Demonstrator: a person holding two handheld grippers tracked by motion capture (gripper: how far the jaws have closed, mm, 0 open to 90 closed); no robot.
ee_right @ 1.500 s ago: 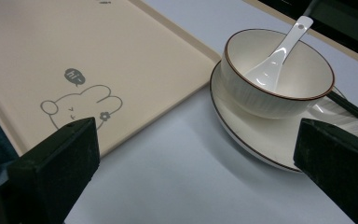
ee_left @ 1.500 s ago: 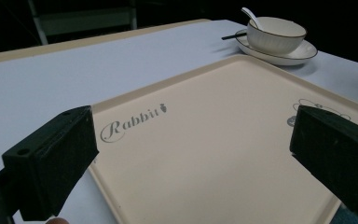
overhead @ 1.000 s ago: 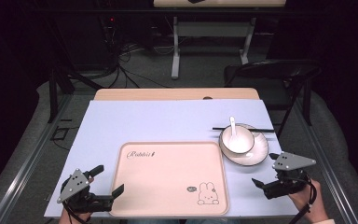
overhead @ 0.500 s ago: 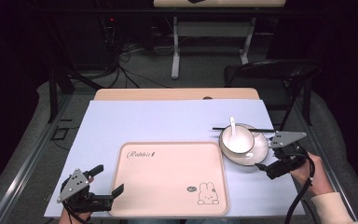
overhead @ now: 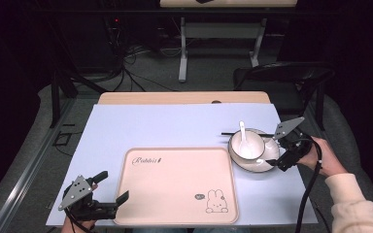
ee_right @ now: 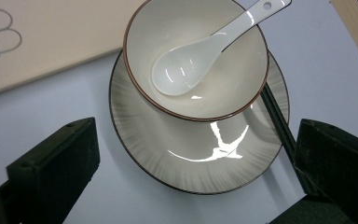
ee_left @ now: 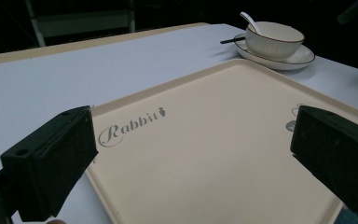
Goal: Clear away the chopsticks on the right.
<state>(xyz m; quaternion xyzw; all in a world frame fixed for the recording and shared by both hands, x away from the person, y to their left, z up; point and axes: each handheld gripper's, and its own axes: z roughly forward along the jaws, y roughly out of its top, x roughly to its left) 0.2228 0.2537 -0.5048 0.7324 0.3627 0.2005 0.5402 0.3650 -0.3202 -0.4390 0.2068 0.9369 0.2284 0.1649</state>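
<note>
The right gripper point(overhead: 273, 154) has swung in from the near right edge of the worktop point(overhead: 175, 126) and now sits right at the plate point(overhead: 258, 165), jaws spread wide and empty, one on each side of the plate's near rim in the right gripper view. That reads as the approach for a grasp on the plate, probably to carry the whole stack over to the tray point(overhead: 177, 184). No contact that I can confirm yet. On the plate stands the bowl point(ee_right: 196, 56), set toward the tray side rather than dead centre, and in the bowl lies a white spoon point(ee_right: 200, 51), scoop down in the bottom, handle leaning out over the far rim. Nothing else in the bowl, it looks dry. A pair of dark chopsticks point(ee_right: 276, 119) lies across the plate's edge behind the bowl, so a tilt on lifting could send them sliding. The tray itself is bare, just beside the plate. The left gripper point(overhead: 109, 193) has not budged, resting at the tray's near left corner, jaws released and apart, holding nothing.
</note>
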